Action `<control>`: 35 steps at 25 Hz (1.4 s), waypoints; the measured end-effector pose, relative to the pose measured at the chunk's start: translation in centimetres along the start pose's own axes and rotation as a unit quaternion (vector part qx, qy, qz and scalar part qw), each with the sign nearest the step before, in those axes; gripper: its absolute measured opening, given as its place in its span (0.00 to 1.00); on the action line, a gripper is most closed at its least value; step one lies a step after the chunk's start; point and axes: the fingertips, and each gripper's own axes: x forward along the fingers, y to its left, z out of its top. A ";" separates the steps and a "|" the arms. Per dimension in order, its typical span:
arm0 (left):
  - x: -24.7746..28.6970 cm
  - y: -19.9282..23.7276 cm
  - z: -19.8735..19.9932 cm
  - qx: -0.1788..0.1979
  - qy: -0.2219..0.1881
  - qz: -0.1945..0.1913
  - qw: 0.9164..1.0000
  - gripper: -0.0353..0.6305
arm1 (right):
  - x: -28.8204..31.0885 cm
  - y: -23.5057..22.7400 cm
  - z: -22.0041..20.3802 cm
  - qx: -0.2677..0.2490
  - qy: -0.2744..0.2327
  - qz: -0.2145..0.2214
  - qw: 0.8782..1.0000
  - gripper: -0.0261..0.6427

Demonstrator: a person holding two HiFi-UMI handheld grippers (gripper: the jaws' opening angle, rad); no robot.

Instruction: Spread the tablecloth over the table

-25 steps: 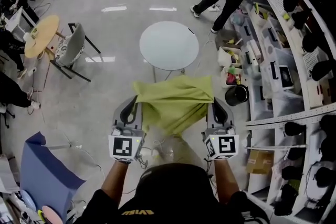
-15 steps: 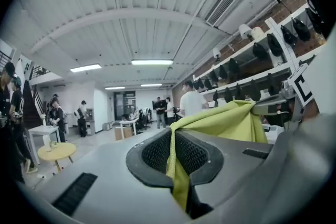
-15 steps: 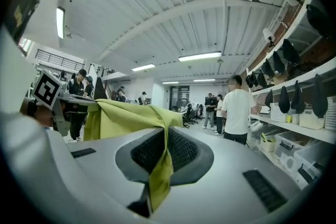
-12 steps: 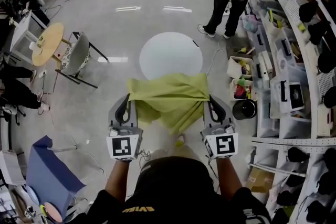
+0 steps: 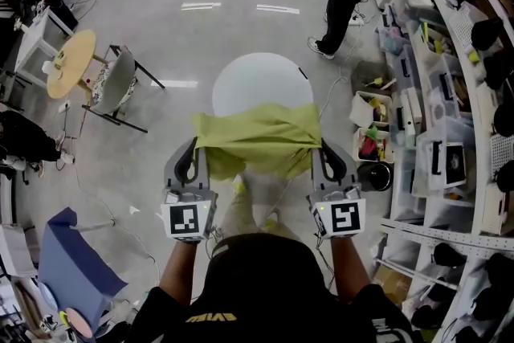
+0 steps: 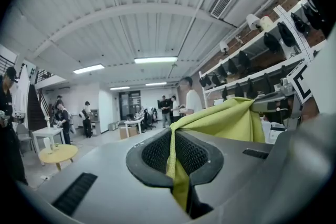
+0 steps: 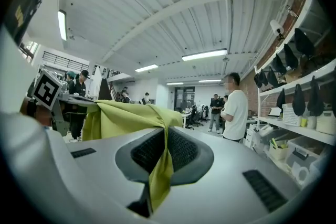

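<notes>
Yellow-green tablecloth (image 5: 261, 139) hangs in the air between both tools, covering the near rim of the round white tabletop (image 5: 253, 76) in the head view. Left tool (image 5: 195, 147) is clamped tight on one corner, right tool (image 5: 318, 147) on the other. Cloth sags between them.

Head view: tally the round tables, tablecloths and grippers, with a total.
Round tables: 2, the white round table and the wooden round table
Tablecloths: 1, the yellow-green tablecloth
Grippers: 2, the left gripper and the right gripper, the jaws of each shut on a corner of the cloth
Total: 5
</notes>
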 end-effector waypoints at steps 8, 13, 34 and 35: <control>10.8 3.6 -0.7 -0.022 -0.011 -0.044 0.999 0.09 | 9.1 -3.2 -0.6 0.013 0.018 -0.048 0.999 0.07; 17.4 7.1 -0.5 -0.032 -0.012 -0.075 0.997 0.09 | 15.5 -4.4 -0.2 0.024 0.034 -0.081 0.996 0.07; 48.4 11.9 -3.9 0.111 0.028 -0.131 0.985 0.09 | 42.2 -18.9 -6.2 0.011 0.100 -0.073 0.992 0.07; 49.8 12.0 -4.8 0.113 0.037 -0.131 0.984 0.09 | 43.4 -19.4 -7.3 0.012 0.109 -0.067 0.992 0.07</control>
